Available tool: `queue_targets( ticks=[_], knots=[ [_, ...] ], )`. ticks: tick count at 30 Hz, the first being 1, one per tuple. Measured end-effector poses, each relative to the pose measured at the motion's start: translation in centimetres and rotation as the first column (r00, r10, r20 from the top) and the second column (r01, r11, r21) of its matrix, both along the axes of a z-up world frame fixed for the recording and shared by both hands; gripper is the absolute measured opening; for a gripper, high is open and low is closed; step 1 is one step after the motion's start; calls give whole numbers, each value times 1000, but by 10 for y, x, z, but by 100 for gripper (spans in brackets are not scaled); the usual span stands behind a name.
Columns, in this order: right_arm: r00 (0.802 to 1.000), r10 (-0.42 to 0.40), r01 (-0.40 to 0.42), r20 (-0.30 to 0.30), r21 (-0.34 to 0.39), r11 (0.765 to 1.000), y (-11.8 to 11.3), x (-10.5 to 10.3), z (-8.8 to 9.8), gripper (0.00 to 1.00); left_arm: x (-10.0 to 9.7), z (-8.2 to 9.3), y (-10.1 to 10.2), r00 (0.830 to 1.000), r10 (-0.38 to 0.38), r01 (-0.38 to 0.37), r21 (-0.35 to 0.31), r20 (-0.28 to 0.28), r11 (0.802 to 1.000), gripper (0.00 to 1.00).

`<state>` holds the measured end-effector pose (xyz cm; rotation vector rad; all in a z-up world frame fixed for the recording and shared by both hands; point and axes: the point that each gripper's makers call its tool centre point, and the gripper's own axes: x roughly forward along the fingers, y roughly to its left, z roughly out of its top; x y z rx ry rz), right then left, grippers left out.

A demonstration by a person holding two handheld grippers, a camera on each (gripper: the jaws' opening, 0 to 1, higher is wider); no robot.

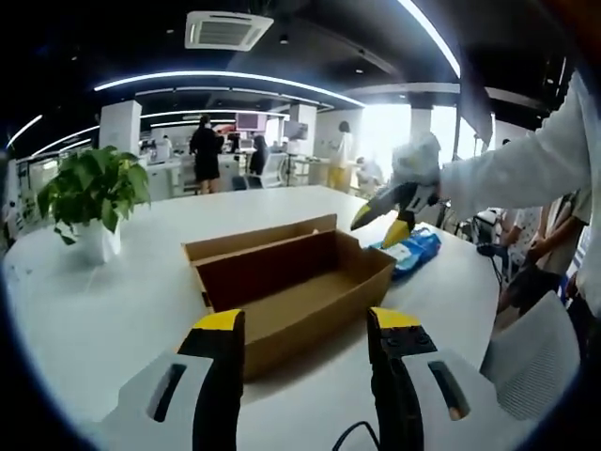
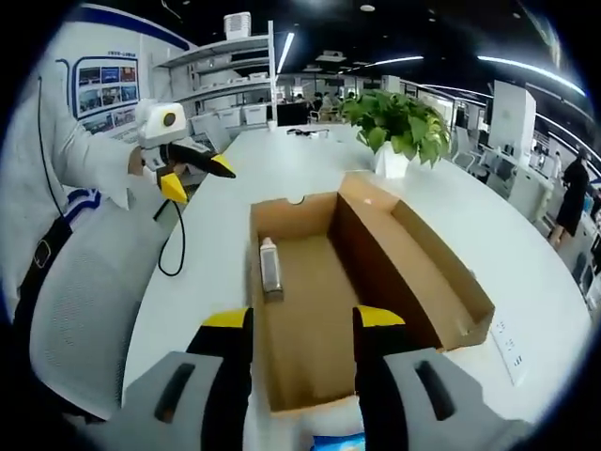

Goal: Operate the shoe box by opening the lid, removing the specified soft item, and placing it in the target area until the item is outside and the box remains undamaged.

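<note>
In the left gripper view the left gripper (image 1: 306, 324) has its two yellow-tipped jaws apart, clamping nothing; just beyond, at 12 o'clock, sits one brown corrugated shoe box (image 1: 282, 291), rectangular, lid folded back, on the smooth white table (image 1: 103, 319); at 2 o'clock one crinkly blue soft packet (image 1: 413, 252) lies against the box's far end, under the right gripper (image 1: 392, 218), jaws parted; one leafy potted plant (image 1: 92, 202) at 10 o'clock. In the right gripper view the right gripper (image 2: 293, 321) also stands apart; one small bottle (image 2: 270, 268) lies inside the box.
</note>
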<state>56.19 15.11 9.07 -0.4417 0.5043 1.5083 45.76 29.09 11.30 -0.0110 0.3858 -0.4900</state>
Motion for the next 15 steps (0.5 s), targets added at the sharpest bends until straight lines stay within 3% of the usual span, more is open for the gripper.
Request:
queue_targets(
  ticks=[15],
  knots=[
    [998, 66, -66, -11, -49, 997, 37, 1, -19, 37, 1, -6, 11, 1000, 6, -6, -19, -6, 1000, 54]
  ],
)
